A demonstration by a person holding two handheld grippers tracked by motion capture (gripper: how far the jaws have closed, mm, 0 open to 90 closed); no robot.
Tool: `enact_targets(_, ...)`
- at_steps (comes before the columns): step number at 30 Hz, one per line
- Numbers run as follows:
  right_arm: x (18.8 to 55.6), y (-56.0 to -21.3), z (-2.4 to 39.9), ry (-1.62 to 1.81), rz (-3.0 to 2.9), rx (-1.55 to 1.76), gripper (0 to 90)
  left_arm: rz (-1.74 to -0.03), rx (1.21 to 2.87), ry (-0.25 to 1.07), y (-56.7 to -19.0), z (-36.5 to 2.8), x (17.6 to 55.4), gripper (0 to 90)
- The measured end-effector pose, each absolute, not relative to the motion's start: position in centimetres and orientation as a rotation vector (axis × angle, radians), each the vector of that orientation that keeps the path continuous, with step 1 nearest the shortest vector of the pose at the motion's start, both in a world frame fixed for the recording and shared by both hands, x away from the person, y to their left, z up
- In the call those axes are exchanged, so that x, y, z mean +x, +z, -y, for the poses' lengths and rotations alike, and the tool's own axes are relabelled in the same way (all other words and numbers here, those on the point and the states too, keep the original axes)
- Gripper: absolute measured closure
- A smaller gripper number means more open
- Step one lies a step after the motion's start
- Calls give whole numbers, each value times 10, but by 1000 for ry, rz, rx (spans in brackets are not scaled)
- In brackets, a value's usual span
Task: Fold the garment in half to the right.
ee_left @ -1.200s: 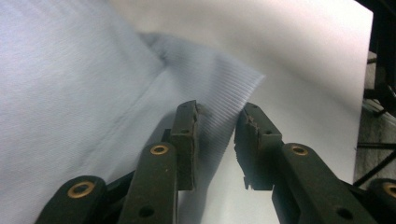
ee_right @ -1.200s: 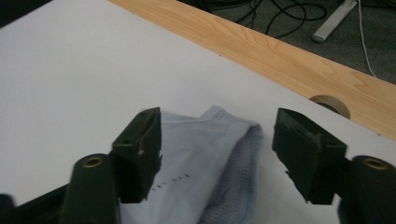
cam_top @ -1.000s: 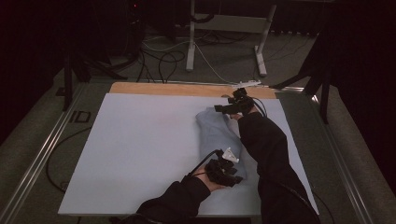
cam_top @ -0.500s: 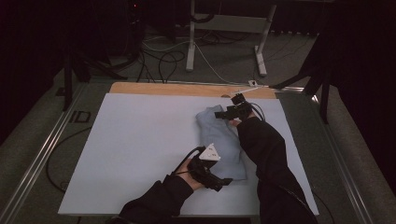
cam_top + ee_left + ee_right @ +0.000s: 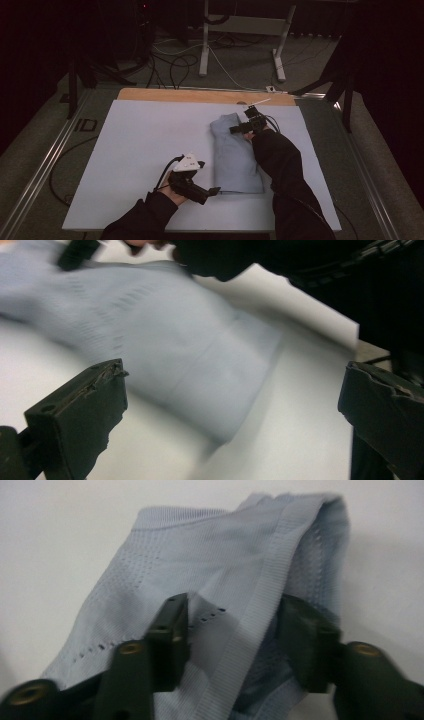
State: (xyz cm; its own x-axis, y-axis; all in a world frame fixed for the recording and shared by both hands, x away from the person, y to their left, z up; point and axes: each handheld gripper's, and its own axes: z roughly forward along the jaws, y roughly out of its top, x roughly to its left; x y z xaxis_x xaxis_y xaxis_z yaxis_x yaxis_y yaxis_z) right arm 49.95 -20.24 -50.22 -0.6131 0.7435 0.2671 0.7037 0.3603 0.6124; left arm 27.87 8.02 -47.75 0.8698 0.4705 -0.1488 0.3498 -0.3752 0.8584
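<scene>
A white rectangular sheet (image 5: 145, 150) covers the wooden tabletop (image 5: 200, 95). Beyond it, black cables (image 5: 170, 60) trail around a white metal stand (image 5: 205, 45) on the floor.

A white-topped table (image 5: 145, 150) with a bare wooden strip along its far edge carries a folded pale-blue knit garment (image 5: 232, 155), lying right of the table's centre.

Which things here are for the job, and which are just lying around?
For the job:
- blue cloth
- right gripper, jaws just closing, a fold of the cloth between them
- left gripper, open, just let go

Just lying around:
- white table
- cables on the floor
- white stand
</scene>
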Motion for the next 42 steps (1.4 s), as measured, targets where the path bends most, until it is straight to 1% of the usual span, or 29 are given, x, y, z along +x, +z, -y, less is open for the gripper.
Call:
enact_targets(1,499,-503,202,1077,-2552,1350,620,-610,1999,158,-478,-86,278,3)
enact_targets(2,500,-502,202,1055,-2550,1356,758,-623,2005,169,-478,-91,278,3)
enact_targets(3,500,-501,203,1046,-2550,1356,841,-636,2005,179,-478,-96,277,3)
enact_targets(4,500,-501,203,1046,-2550,1356,841,-648,2003,187,-479,-101,277,3)
enact_targets(5,500,-500,203,1017,-2540,1354,870,-665,2002,189,-480,-106,277,3)
enact_targets(9,499,-492,203,969,-2489,1325,883,-698,2011,203,-486,-121,274,3)
enact_targets(13,498,-479,198,1014,-2455,1273,885,-714,1996,199,-491,-131,272,3)
enact_targets(16,496,-469,193,1049,-2419,1229,888,-717,1984,228,-491,-138,270,3)
enact_targets(19,496,-463,193,1054,-2387,1222,889,-726,1958,296,-492,-146,266,3)
enact_targets(24,501,-477,199,1009,-2396,1277,888,-771,1891,335,-494,-164,264,3)
enact_targets(33,506,-504,201,924,-2440,1352,887,-806,1866,377,-502,-186,257,3)
enact_targets(42,506,-513,202,866,-2426,1373,883,-839,1855,414,-506,-202,254,3)
